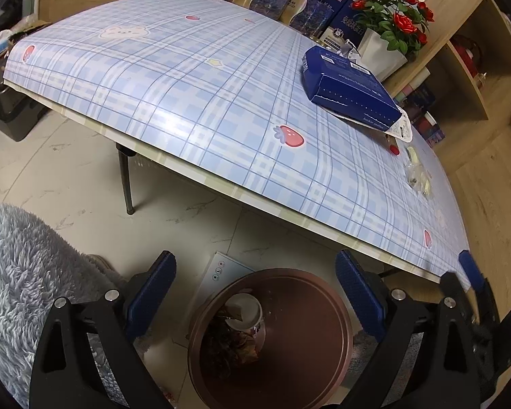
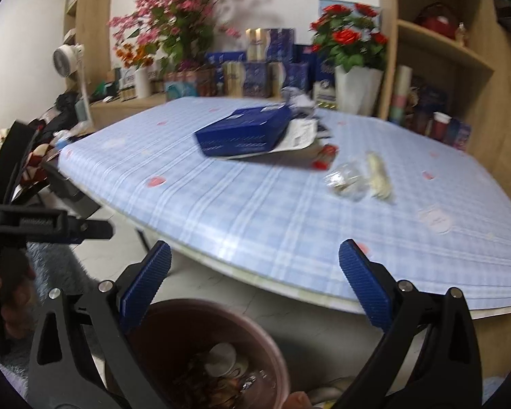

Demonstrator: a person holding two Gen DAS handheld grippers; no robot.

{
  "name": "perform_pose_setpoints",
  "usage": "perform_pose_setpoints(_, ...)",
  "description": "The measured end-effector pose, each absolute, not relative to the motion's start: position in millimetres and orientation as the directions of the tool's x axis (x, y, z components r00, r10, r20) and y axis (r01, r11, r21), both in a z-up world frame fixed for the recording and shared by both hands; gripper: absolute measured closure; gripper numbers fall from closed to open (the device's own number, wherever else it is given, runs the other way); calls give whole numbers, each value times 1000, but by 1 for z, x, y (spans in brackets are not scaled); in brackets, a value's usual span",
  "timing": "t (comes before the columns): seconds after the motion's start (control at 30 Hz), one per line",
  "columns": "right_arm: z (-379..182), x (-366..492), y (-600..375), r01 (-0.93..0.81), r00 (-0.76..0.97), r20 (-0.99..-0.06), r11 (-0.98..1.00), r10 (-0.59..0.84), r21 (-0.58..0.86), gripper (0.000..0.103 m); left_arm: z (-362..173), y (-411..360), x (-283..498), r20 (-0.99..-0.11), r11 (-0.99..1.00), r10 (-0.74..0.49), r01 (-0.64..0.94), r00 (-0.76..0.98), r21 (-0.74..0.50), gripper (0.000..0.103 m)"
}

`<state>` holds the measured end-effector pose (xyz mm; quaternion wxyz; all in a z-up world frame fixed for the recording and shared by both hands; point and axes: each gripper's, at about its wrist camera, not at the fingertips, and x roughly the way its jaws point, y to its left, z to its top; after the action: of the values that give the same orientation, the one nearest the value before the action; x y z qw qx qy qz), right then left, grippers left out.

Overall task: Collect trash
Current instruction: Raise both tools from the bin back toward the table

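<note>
I see bin point(image 2: 201, 351) below near desk point(image 1: 187, 102) edge already holding scraps. Both hand-held grippers, left point(image 1: 255, 293) and right point(image 2: 255, 286), gape empty. Left on desk: blue box point(image 2: 243, 133), clear wrapper point(image 2: 345, 180) (right side).

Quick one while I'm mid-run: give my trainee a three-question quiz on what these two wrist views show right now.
1. True or false: the right gripper is carrying a piece of trash.
2. What lies directly on top of the white printed packet on the table?
A. the blue box
B. the crumpled clear wrapper
C. a red cup
3. Fill in: the brown bin stands on the ____, below the table's near edge.

Key
1. False: its jaws stand wide apart with nothing between them.
2. A.
3. floor; it already holds a white cup and other scraps.
</note>
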<state>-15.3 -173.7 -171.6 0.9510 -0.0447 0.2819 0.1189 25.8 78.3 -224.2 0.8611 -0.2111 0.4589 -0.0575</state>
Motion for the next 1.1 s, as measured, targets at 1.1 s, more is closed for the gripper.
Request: perform_pose_setpoints(1.1, -170, 108, -324, 67, 865, -492, 951, 96, 303, 6, -127, -105, 220, -731, 969, 35, 154, 681, 191, 11)
